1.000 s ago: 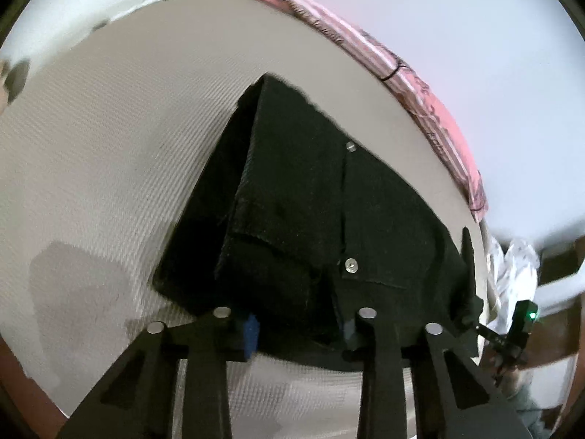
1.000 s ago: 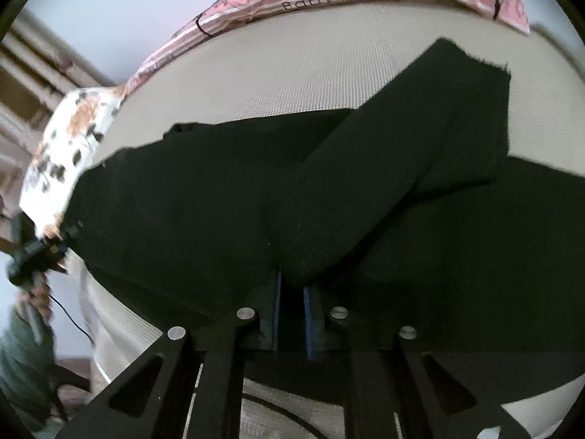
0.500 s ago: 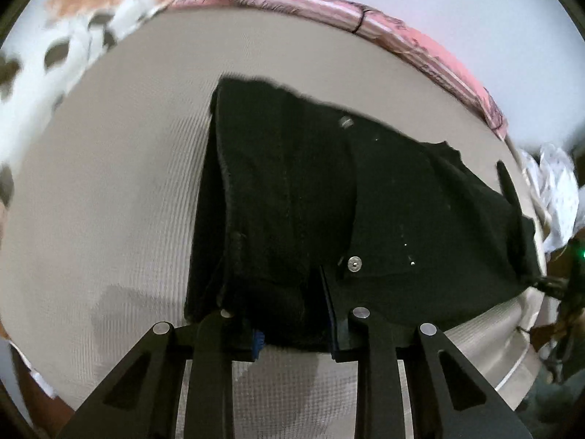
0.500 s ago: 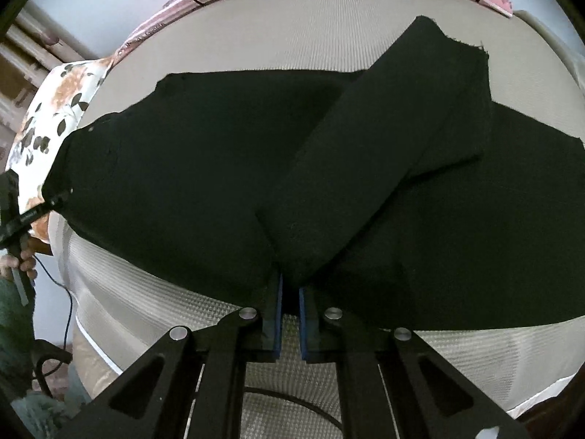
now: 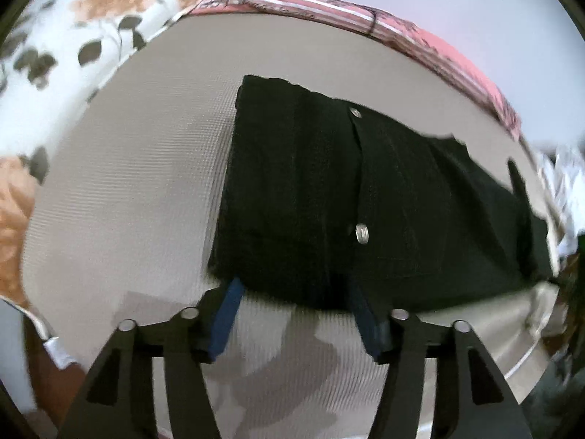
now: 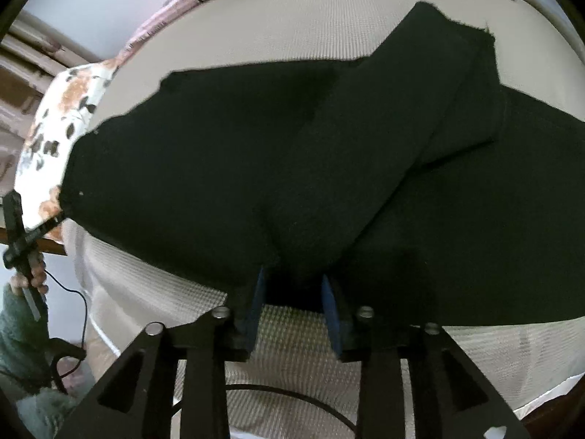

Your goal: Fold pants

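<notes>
Black pads, left: the left gripper (image 5: 292, 314) stands spread wide at the near hem of the waist end, its blue-lined fingers (image 5: 225, 323) apart and nothing nipped between them (cloth edge just touching the tips, no more).
Black pads, right: the right gripper (image 6: 294, 303) is also parted, its fingertips at the near edge of the leg fold; the cloth lies loose in the gap, not pinched.
Cloth: the pants (image 6: 292, 168) lie flat on the bed's pale waffle-weave cover (image 5: 128, 190), spread sideways across it, with one leg (image 6: 409, 109) thrown back diagonally over the rest.
Feel, as I judge it: thick, dull, denim-like weave, fairly heavy for a garment, soft enough to drape but with body at the seams; not slippery, not delicate.
Hard bits: two metal buttons (image 5: 361, 233) down the fly (best kept out of a pinch, they would slip).
Where to take hold: I would say the doubled edges, meaning the waistband corner near the left tongs and the folded leg edge by the right, since stacked layers give the pads something to bite.
Farther off: a floral pillow (image 5: 55, 73) at the bed's end and a pink striped mattress edge (image 5: 402, 33) beyond.
</notes>
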Demonstrator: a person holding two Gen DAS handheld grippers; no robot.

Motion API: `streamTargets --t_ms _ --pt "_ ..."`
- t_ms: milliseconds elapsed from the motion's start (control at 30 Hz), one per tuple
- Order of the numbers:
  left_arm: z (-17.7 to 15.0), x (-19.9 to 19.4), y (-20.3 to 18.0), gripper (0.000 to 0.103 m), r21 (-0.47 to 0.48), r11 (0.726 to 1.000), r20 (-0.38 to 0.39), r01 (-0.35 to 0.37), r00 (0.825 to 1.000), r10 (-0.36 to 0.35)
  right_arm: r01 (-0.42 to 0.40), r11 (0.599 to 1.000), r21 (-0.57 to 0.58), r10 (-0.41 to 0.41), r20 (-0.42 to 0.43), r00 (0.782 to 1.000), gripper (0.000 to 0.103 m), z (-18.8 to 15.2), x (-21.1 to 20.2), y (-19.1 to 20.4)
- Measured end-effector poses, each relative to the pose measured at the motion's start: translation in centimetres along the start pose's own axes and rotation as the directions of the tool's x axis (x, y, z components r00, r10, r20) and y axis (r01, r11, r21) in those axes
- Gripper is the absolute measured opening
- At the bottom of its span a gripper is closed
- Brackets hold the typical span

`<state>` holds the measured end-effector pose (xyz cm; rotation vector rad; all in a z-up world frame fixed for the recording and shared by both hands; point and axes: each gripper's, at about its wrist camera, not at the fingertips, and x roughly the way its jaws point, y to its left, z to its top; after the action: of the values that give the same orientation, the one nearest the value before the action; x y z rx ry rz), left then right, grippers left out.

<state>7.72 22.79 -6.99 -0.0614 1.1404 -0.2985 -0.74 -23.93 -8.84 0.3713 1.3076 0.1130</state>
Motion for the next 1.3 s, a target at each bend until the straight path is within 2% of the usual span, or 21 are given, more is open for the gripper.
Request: streamTargets --t_ms 100,167,233,300,367,467,533,667,767,833,933,1067,1167,1267,1300 --pt "-1.2 -1.7 -1.4 0.061 0.069 0.995 0.01 -0.065 0.998 0.065 -0.017 1.0 0.007 0.017 0.023 1.0 0.033 -0.1 -1.6 -0.7" --pt "-1.8 -2.6 -2.8 0.061 0.105 0.991 0.032 -0.085 0.996 0.082 -0.019 1.0 0.015 0.018 0.054 0.998 0.034 -0.1 -2.8 -1.6" --pt "-2.0 -3.2 -5.4 0.061 0.163 0.983 0.07 -0.079 0.995 0.069 -0.018 0.999 0.043 0.014 0.089 0.996 0.034 0.2 -3.9 -3.0" --pt "-1.8 -3.1 -8.9 0.061 0.237 0.97 0.101 -0.048 0.995 0.024 -0.023 0.996 0.092 0.011 0.126 0.992 0.035 0.7 -4.8 -4.6" --pt "-1.7 -2.6 -12.8 0.061 0.32 0.947 0.107 0.0 0.994 -0.036 -0.038 0.99 0.133 0.016 0.164 0.986 0.035 1.4 -5.6 -6.0" --pt "-1.5 -1.0 -18.9 0.061 0.438 0.894 0.09 0.088 0.986 -0.141 -0.07 0.984 0.166 0.035 0.204 0.978 0.035 3.1 -6.8 -8.0" --pt "-1.6 0.1 -22.0 0.061 0.484 0.865 0.068 0.134 0.979 -0.19 -0.089 0.98 0.18 0.047 0.223 0.974 0.035 4.1 -7.3 -9.0" --pt "-2.3 2.1 -28.2 0.061 0.576 0.795 0.019 0.19 0.969 -0.246 -0.126 0.968 0.216 0.071 0.246 0.967 0.035 6.2 -7.6 -11.0" --pt "-2.7 3.5 -31.5 0.061 0.602 0.768 -0.009 0.219 0.963 -0.268 -0.118 0.969 0.218 0.063 0.245 0.967 0.035 7.1 -7.4 -11.6" --pt "-2.9 4.1 -33.3 0.061 0.604 0.764 -0.019 0.23 0.962 -0.274 -0.116 0.969 0.219 0.061 0.244 0.968 0.035 7.5 -7.2 -12.0" --pt "-3.2 5.0 -36.5 0.061 0.616 0.742 -0.046 0.265 0.952 -0.302 -0.126 0.968 0.219 0.071 0.243 0.967 0.035 8.0 -7.0 -12.6" --pt "-4.5 6.1 -39.4 0.061 0.637 0.713 -0.097 0.291 0.949 -0.301 -0.132 0.968 0.213 0.076 0.249 0.965 0.035 8.4 -6.9 -13.2" --pt "-5.5 7.5 -40.8 0.061 0.635 0.707 -0.151 0.311 0.948 -0.281 -0.136 0.97 0.201 0.083 0.254 0.964 0.035 9.4 -6.8 -13.9" --pt "-5.9 8.6 -41.7 0.059 0.646 0.71 -0.153 0.281 0.959 -0.24 -0.165 0.961 0.223 0.102 0.266 0.958 0.035 10.5 -6.5 -15.1" --pt "-5.9 8.9 -41.9 0.052 0.647 0.712 -0.15 0.273 0.961 -0.231 -0.178 0.956 0.235 0.111 0.271 0.956 0.035 11.0 -6.3 -15.6"
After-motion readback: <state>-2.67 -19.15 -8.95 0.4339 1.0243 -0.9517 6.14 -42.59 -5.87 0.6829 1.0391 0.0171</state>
